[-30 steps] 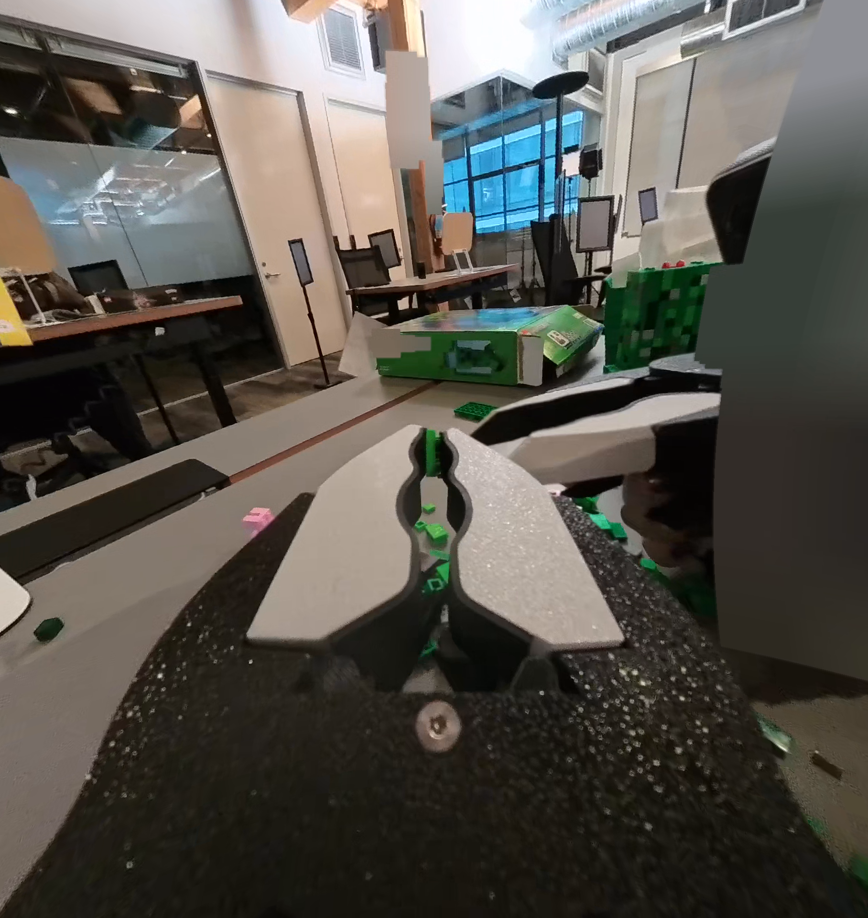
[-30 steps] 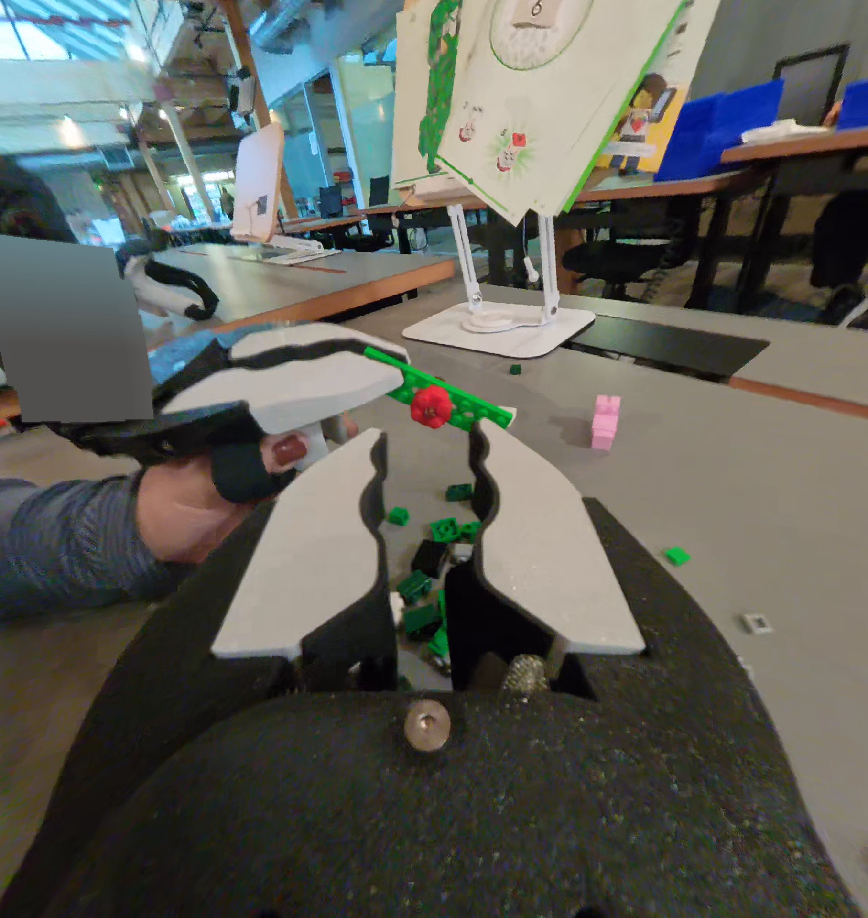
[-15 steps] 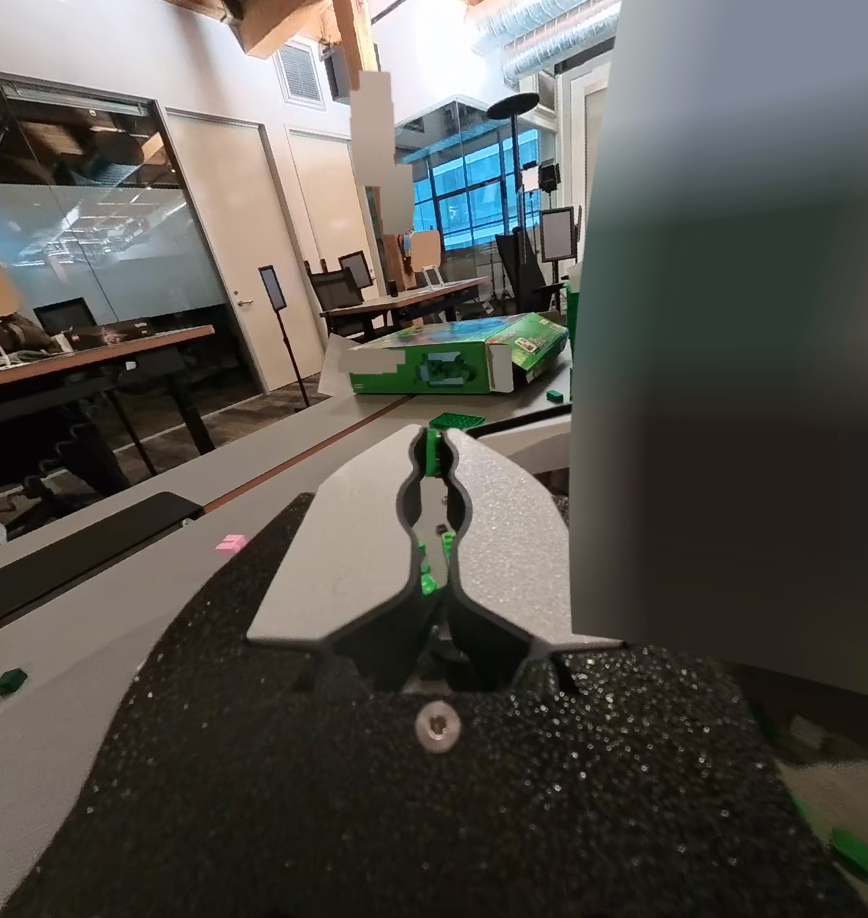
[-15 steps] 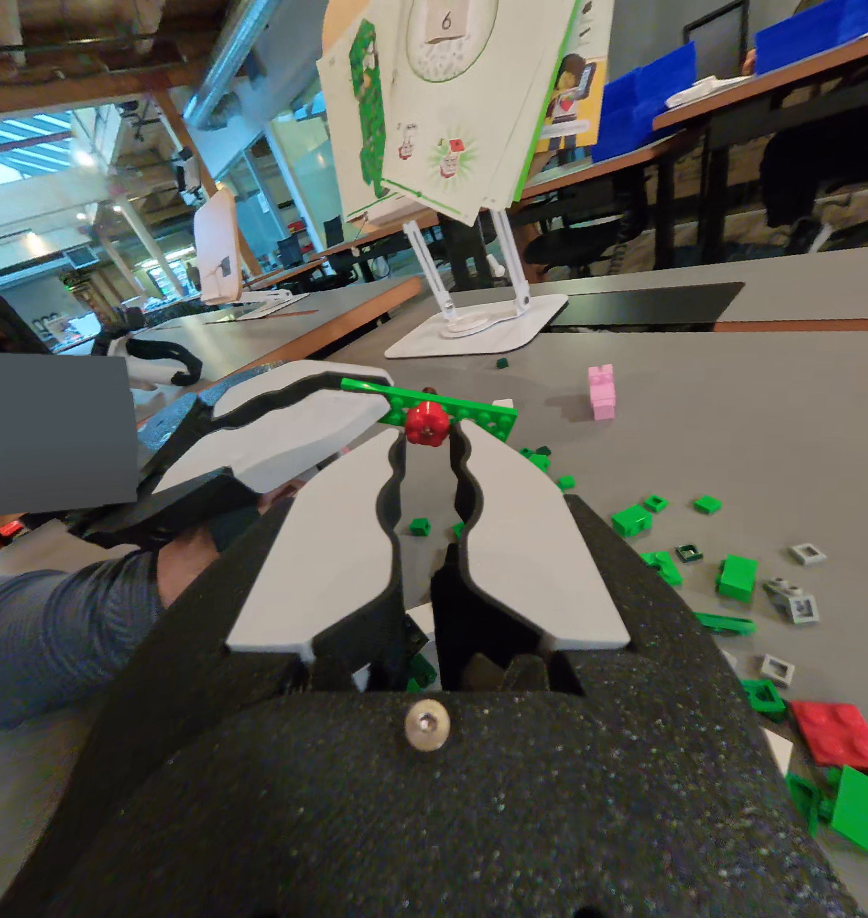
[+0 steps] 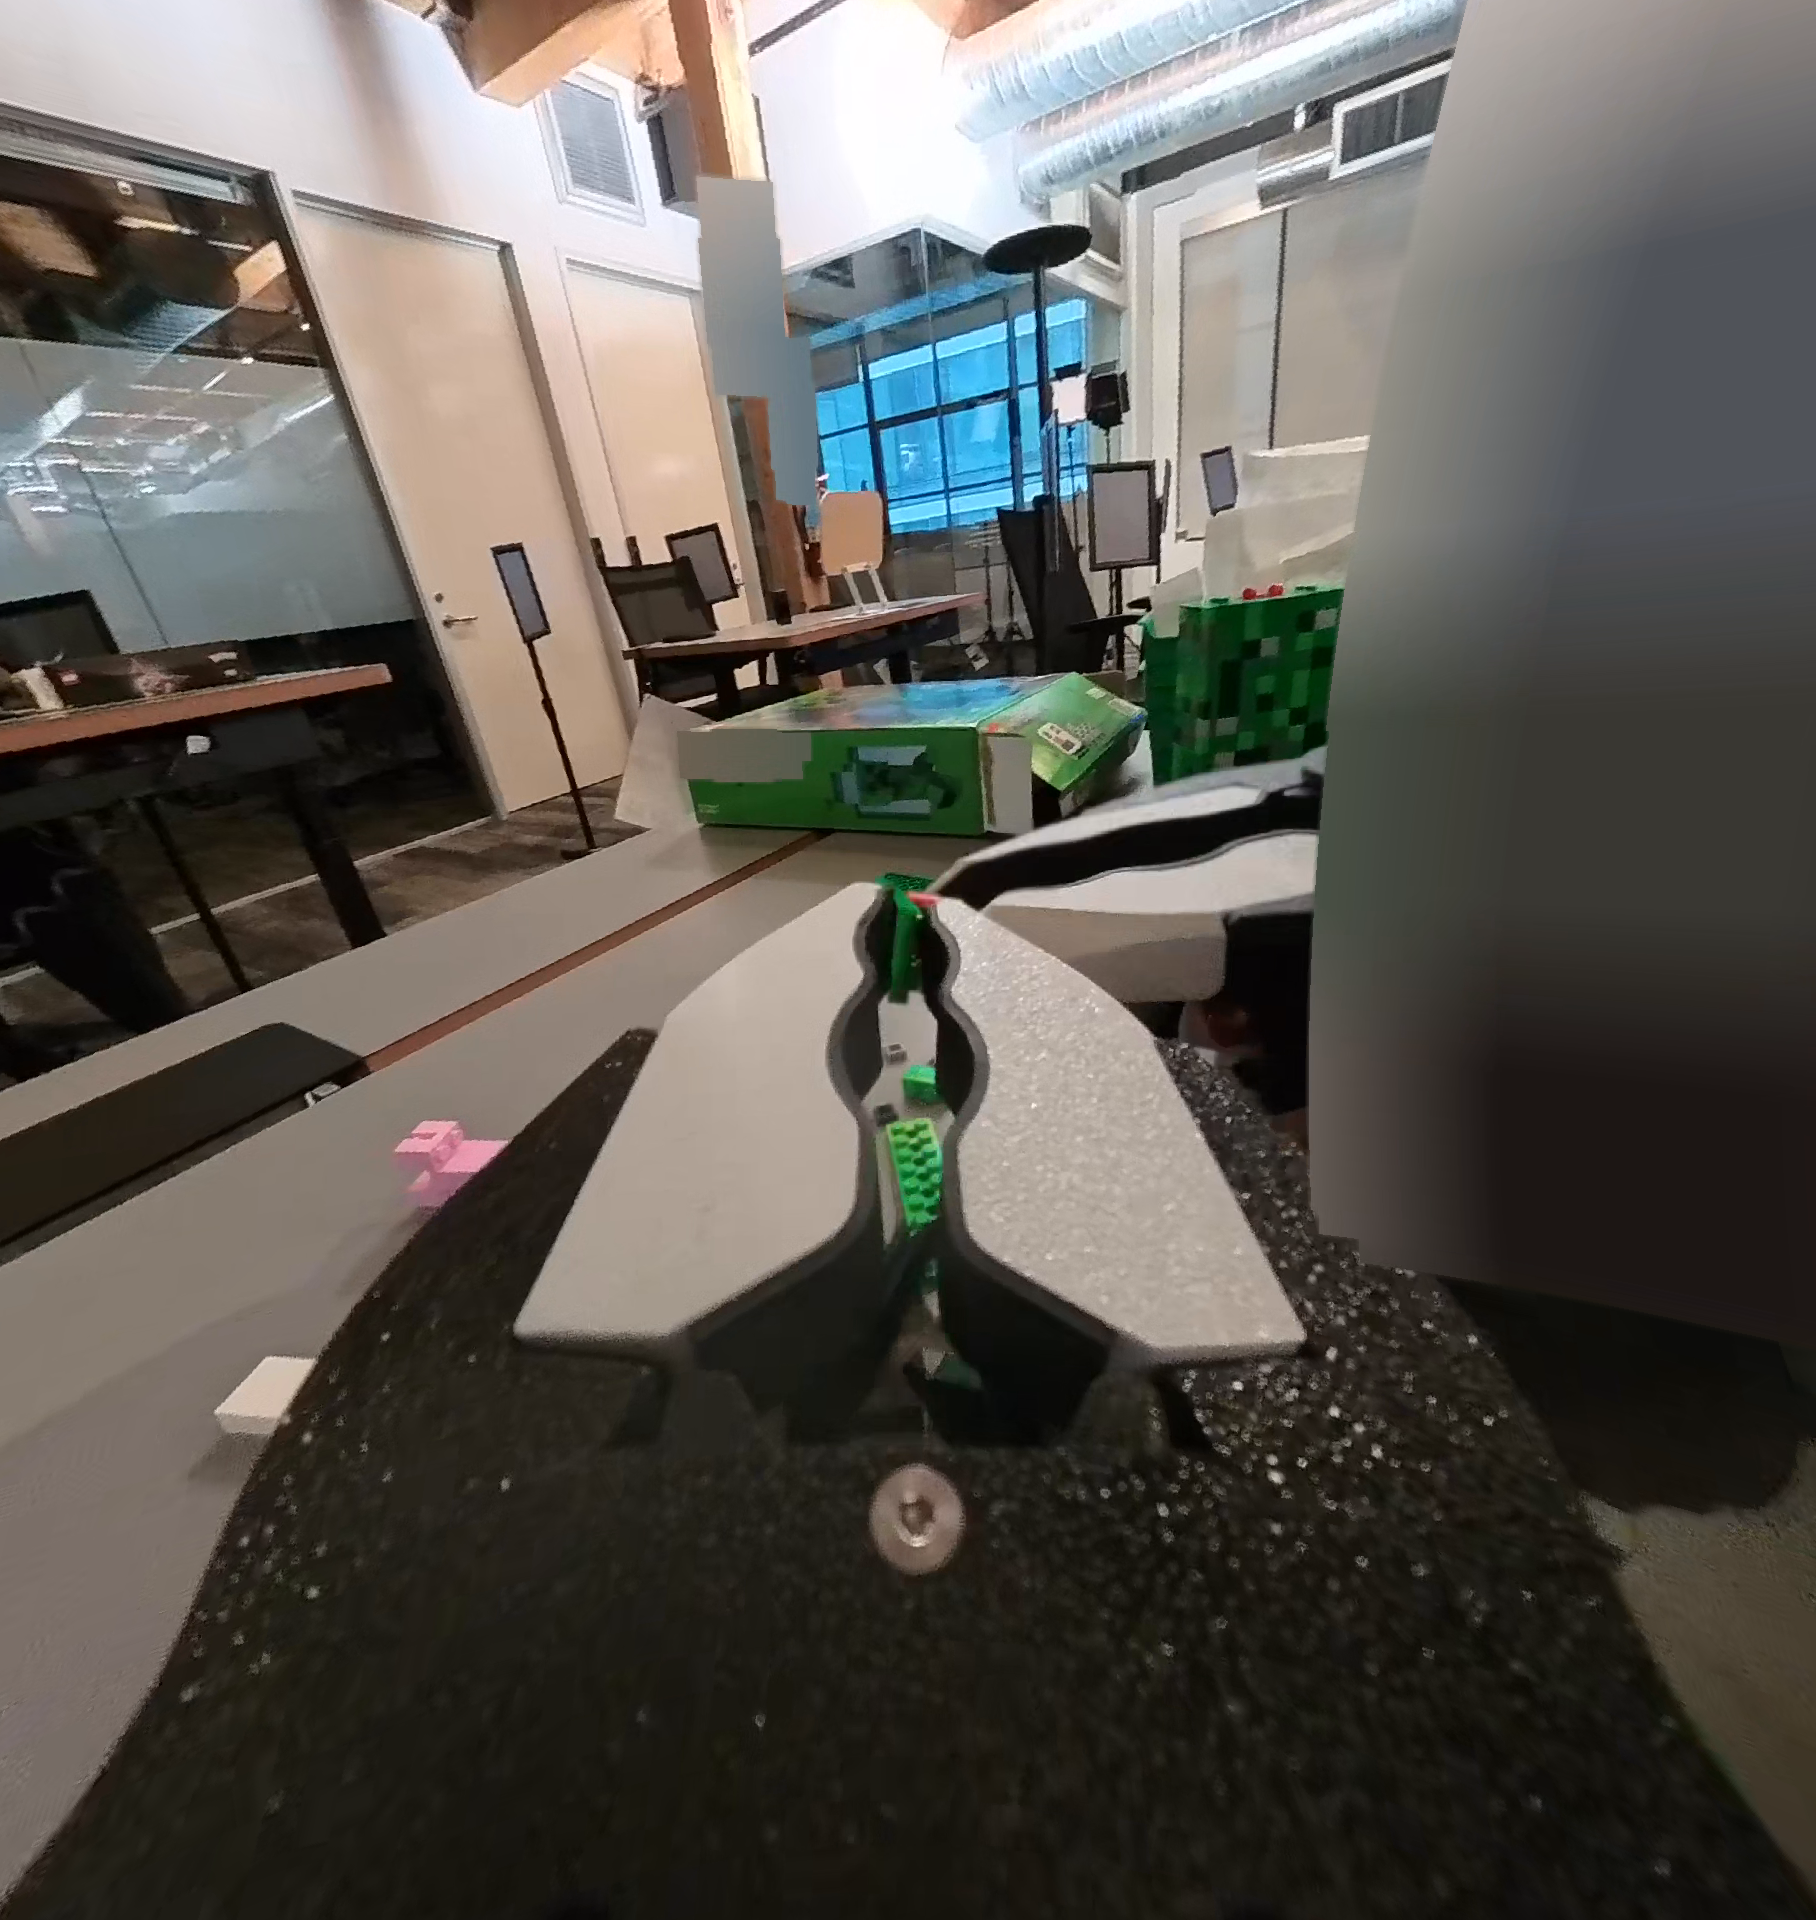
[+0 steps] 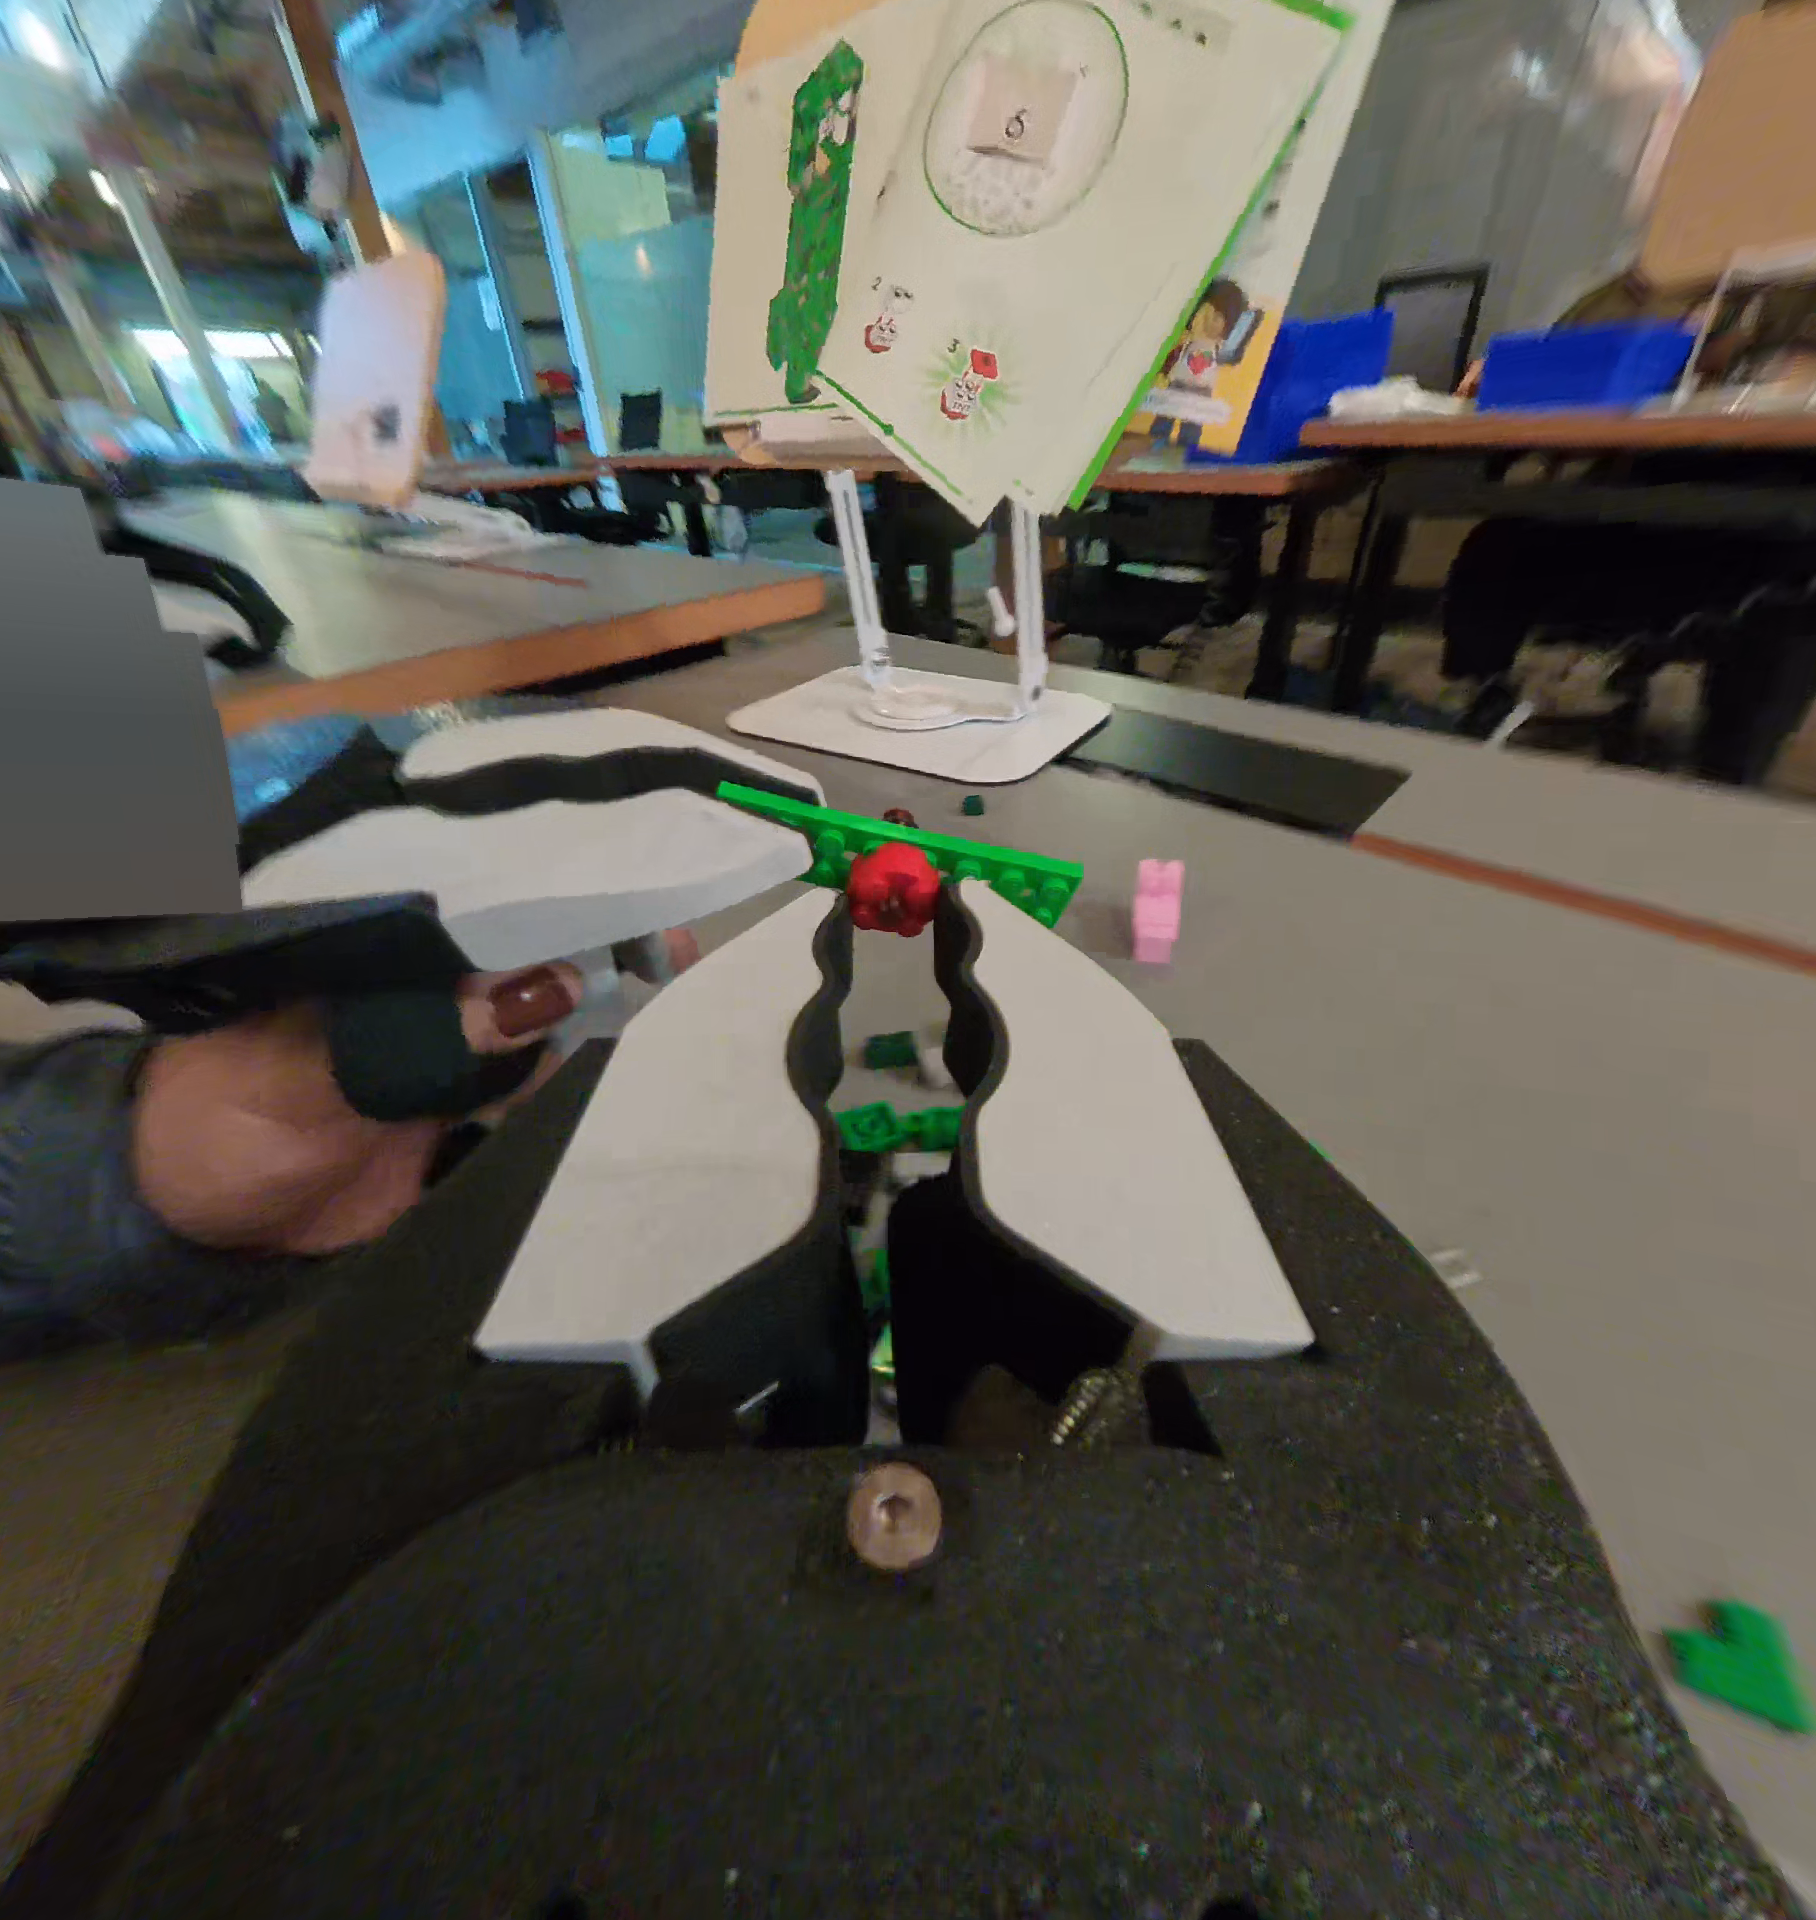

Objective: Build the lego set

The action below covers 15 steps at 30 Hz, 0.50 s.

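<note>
My left gripper (image 5: 902, 914) is shut on a long green plate (image 5: 900, 951), seen edge-on between its tips. In the right wrist view the left gripper (image 6: 779, 821) comes in from the left and holds the green plate (image 6: 997, 878) by one end, above the grey table (image 6: 1455, 1039). A small red flower piece (image 6: 891, 888) sits on the plate's studded face. My right gripper (image 6: 891, 914) is shut on this red piece, one tip on each side of it. In the left wrist view the right gripper's fingers (image 5: 1112, 873) reach in from the right to the plate.
An instruction booklet (image 6: 987, 208) stands on a white stand (image 6: 925, 727) behind the plate. A pink piece (image 6: 1156, 909) lies to the right. Loose green pieces (image 6: 899, 1127) lie under my grippers. A green box (image 5: 883, 769) and a green block build (image 5: 1247, 675) stand farther back. A hand (image 6: 260, 1122) grips the left gripper. The tips of both grippers are at nearly the same place.
My right gripper moved up to the plate and its jaws narrowed from open to shut on the red piece. The left gripper kept hold of the green plate.
</note>
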Each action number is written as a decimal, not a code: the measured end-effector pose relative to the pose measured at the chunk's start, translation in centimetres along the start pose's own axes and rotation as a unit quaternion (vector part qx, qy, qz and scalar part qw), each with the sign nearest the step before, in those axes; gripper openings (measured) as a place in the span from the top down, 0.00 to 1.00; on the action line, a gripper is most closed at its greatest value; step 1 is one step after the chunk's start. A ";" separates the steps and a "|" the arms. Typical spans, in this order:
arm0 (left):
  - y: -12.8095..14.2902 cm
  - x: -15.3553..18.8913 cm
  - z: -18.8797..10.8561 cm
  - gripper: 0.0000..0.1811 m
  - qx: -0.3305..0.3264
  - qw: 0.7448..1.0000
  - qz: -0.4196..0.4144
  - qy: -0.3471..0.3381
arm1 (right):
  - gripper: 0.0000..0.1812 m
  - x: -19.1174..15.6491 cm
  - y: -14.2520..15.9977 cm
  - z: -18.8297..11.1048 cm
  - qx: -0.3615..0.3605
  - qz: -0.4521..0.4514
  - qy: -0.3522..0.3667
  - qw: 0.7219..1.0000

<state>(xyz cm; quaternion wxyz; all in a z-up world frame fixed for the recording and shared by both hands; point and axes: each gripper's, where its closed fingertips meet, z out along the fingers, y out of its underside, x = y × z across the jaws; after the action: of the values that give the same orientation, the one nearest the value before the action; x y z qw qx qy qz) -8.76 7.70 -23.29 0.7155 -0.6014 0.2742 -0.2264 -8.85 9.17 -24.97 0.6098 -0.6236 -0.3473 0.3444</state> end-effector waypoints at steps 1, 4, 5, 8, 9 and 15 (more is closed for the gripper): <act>0.0 -0.1 0.0 0.98 -0.002 1.000 -0.006 -0.003 | 0.91 0.1 -0.2 0.0 0.002 -0.048 0.012 0.999; 0.3 -0.4 0.0 0.98 -0.011 0.999 -0.033 -0.004 | 0.91 0.5 -0.9 -0.1 0.007 -0.194 0.050 0.980; 0.3 -0.4 0.0 0.98 -0.012 0.999 -0.048 -0.002 | 0.91 0.5 -1.0 -0.1 0.008 -0.235 0.060 0.970; 0.5 -0.4 0.0 0.98 -0.013 0.996 -0.090 0.006 | 0.91 0.5 -1.2 -0.3 0.012 -0.323 0.081 0.943; 0.6 -0.4 0.0 0.98 -0.010 0.994 -0.105 0.010 | 0.91 0.5 -1.3 -0.4 0.014 -0.344 0.085 0.935; 0.7 -0.1 0.0 0.98 0.016 0.972 -0.229 0.060 | 0.91 0.2 -1.6 -0.3 0.027 -0.432 0.087 0.897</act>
<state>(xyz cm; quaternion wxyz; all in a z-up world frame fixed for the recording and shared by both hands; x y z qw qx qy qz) -8.89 7.88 -23.94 0.6362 -0.6222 0.1684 -0.4241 -8.55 9.21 -23.36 0.7429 -0.4232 -0.5187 0.0006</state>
